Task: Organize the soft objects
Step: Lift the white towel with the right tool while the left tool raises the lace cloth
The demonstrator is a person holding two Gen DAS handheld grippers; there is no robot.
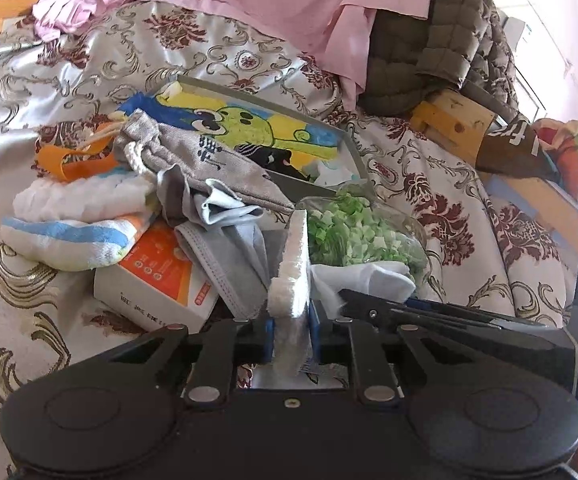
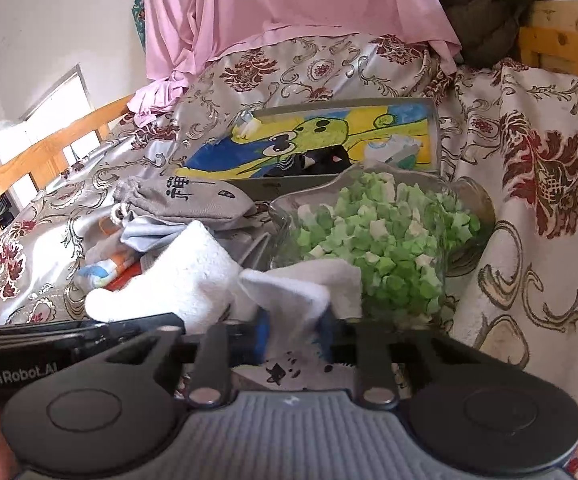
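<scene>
Both wrist views close, angled down over bed; share glass bowl, probably same sock.

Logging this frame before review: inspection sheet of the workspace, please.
Surface: floral bedspread, rumpled.
Job's things: white cloth in left tool; white sock in right tool; grey drawstring pouch, striped towel and grey cloth piled together.
Clutter: clear container of green paper stars; cartoon-printed tray; orange-white box.
Grippers: both tools shut on fabric.
Cables: nothing seen.
Surroundings: pink sheet, olive quilted jacket, wooden frame.
</scene>
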